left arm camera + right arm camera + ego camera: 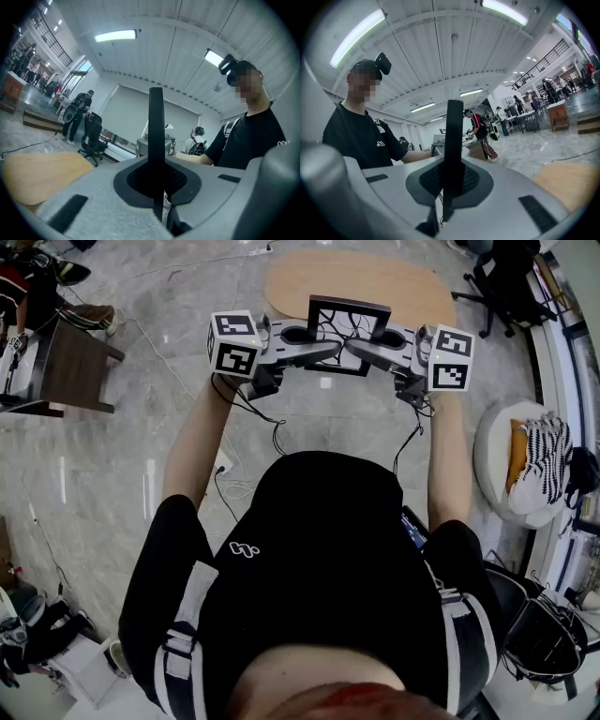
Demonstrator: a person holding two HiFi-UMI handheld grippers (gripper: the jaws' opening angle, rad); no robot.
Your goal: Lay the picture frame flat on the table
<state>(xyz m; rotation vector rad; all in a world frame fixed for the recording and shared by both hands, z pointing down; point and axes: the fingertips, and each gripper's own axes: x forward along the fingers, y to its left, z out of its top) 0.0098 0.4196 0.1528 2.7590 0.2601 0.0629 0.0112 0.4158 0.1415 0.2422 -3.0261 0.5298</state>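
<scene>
- wooden table (375,282): lies beyond and below both claws' tips, behind the frame.
- picture frame (347,320): spans the gap between the two claws, one black side edge upright in each.
- left gripper (323,345): jaws clamped on the frame's left edge.
- right gripper (367,345): facing the left one, jaws closed on the frame's right edge.

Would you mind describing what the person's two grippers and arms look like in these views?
Both the left gripper and right gripper have light grey bodies with black oval pads. Each carries a white cube printed with black square markers, and a thin black cable hangs from each. The person wears a black short-sleeved T-shirt; the forearms are uncovered.
</scene>
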